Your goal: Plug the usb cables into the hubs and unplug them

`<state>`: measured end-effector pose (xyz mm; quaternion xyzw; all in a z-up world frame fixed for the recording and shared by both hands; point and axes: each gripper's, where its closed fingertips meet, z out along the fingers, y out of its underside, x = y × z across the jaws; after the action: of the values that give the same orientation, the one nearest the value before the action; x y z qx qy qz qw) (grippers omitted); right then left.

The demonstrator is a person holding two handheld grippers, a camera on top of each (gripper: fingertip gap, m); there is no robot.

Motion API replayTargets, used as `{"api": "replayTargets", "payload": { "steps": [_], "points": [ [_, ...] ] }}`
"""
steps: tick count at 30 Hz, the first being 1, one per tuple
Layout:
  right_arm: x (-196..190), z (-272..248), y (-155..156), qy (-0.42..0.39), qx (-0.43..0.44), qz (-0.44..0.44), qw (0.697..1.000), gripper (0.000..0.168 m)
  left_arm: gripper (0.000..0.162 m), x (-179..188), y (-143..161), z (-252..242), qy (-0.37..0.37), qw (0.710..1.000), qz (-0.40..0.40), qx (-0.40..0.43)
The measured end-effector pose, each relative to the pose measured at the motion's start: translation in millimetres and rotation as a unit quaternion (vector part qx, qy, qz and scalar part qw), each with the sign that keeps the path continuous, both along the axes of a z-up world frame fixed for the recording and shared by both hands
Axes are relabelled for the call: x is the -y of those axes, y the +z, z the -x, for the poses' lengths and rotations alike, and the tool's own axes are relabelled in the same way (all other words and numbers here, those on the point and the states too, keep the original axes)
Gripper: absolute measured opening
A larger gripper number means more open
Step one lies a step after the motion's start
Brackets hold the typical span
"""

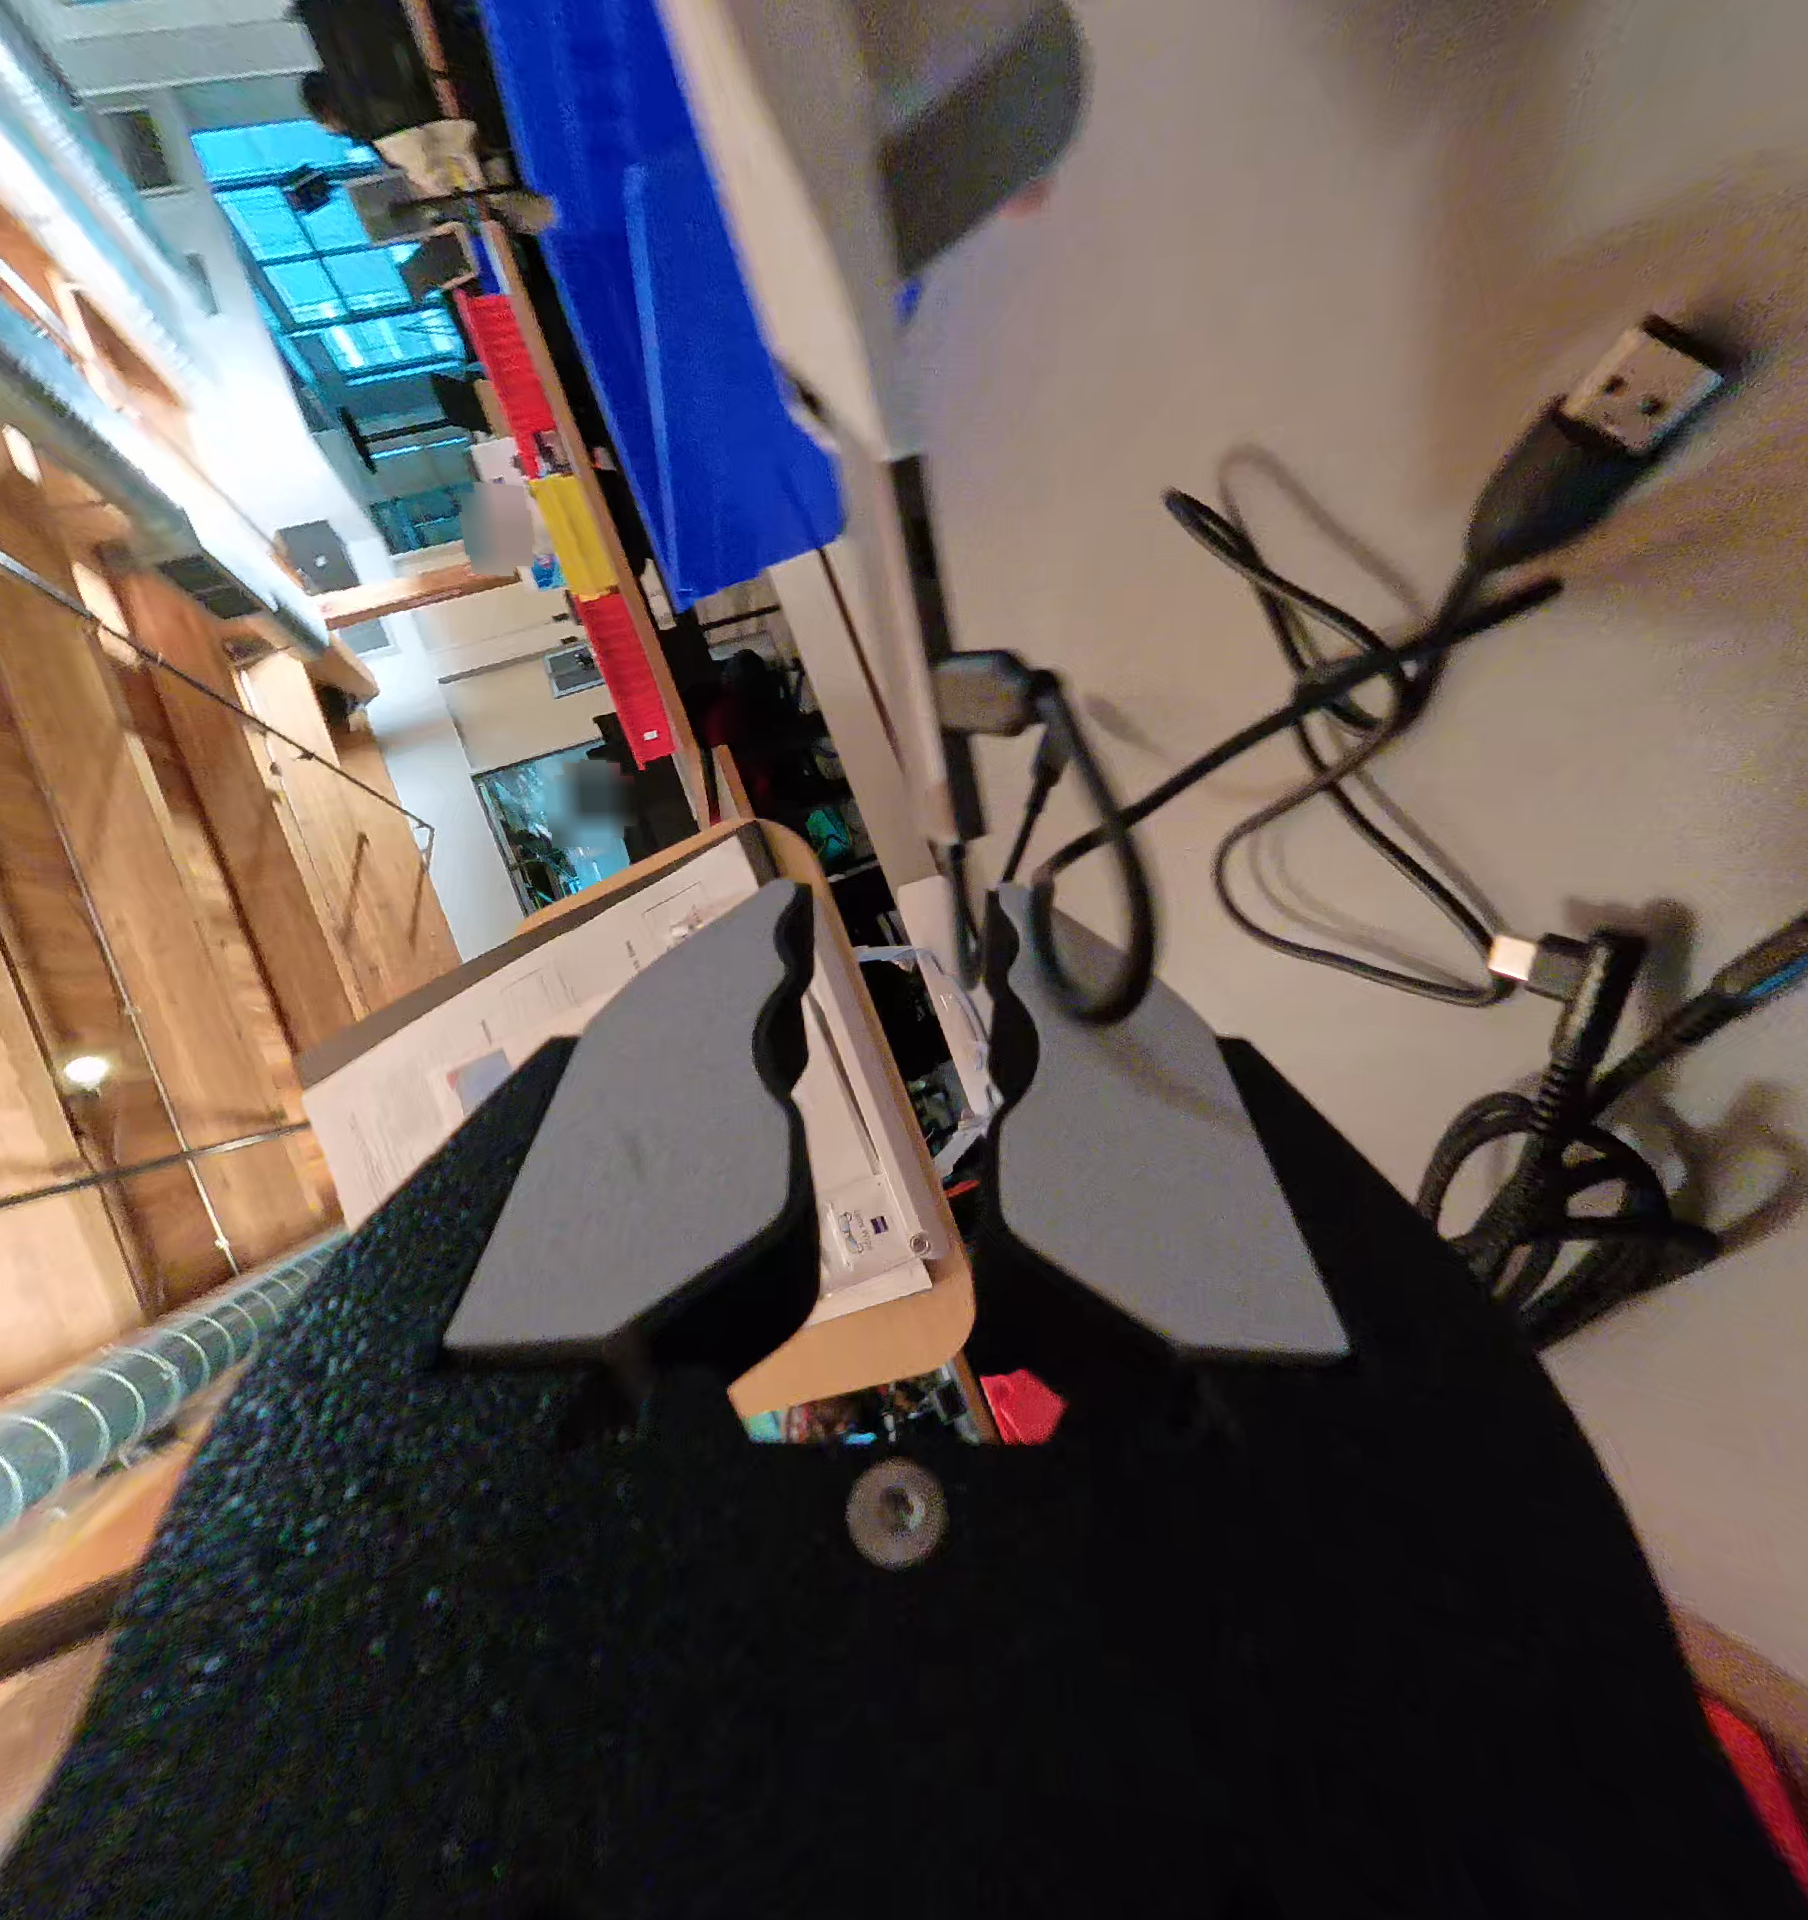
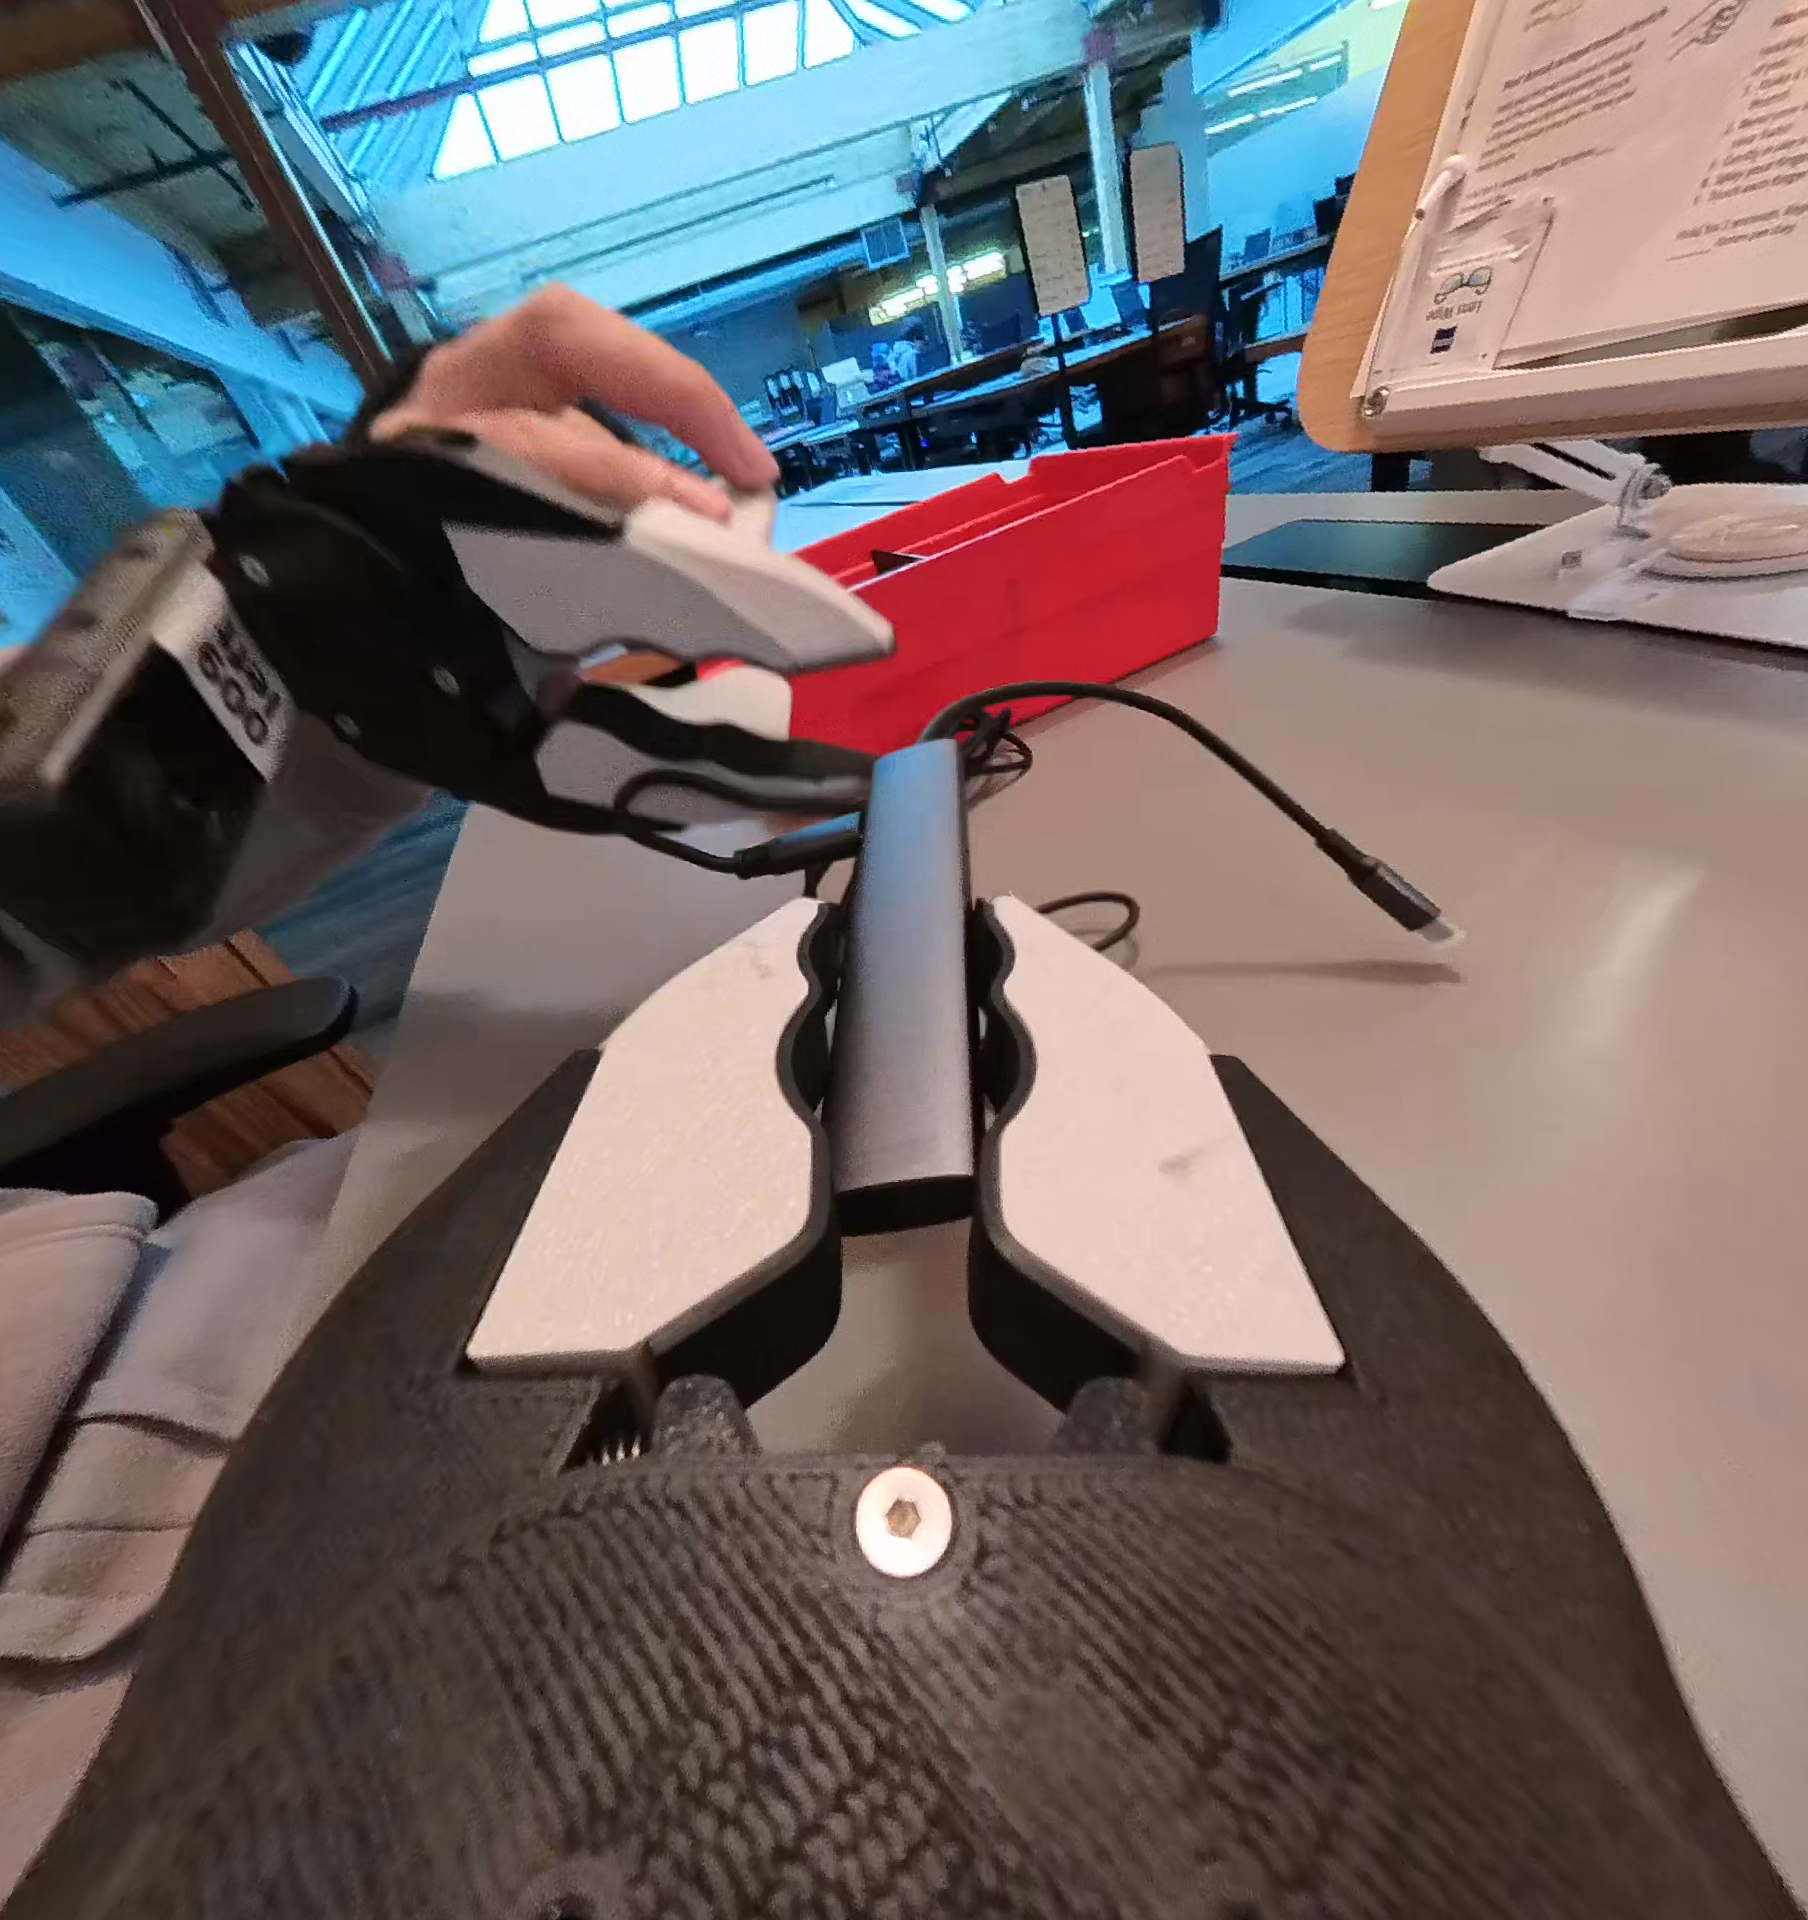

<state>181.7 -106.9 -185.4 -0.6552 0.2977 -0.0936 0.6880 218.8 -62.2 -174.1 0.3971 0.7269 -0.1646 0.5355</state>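
- Between the right gripper point(image 2: 902, 914) jaws, clamped — hub point(image 2: 905, 966), long axis pointing ahead.
- Left gripper point(image 1: 895, 904), jaws apart and empty — USB plug point(image 1: 1632, 400) lies to its right.

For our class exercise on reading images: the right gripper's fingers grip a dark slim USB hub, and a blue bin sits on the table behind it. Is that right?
Not quite. The right gripper does grip the dark slim hub, but the bin on the table behind it is red, not blue, as the right wrist view shows.
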Motion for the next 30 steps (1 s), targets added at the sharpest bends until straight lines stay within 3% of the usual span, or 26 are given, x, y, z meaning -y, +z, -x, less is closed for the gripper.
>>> {"api": "replayTargets", "payload": {
  "steps": [3, 6, 10, 22, 30],
  "points": [
    [1, 1, 2, 0.006, -0.007, -0.02, 1.0, 0.025, 0.029, 8, -17, 8, -0.024, 0.999, -0.012, -0.02],
    [0, 3, 3, 0.018, -0.016, -0.034, 0.999, 0.025, 0.012, 15, -8, 5, -0.028, 0.999, 0.021, 0.033],
    [2, 4, 8, 0.025, -0.02, -0.07, 0.997, 0.025, 0.009, 19, 3, 5, -0.023, 0.995, 0.09, 0.032],
    [7, 1, 16, -0.012, 0.039, -0.059, 0.997, 0.025, 0.008, 7, 15, -5, -0.014, 0.99, 0.142, 0.008],
    [3, -1, 15, -0.026, 0.057, -0.032, 0.998, 0.025, 0.008, 4, 11, -9, -0.019, 0.99, 0.136, -0.011]
  ]
}}
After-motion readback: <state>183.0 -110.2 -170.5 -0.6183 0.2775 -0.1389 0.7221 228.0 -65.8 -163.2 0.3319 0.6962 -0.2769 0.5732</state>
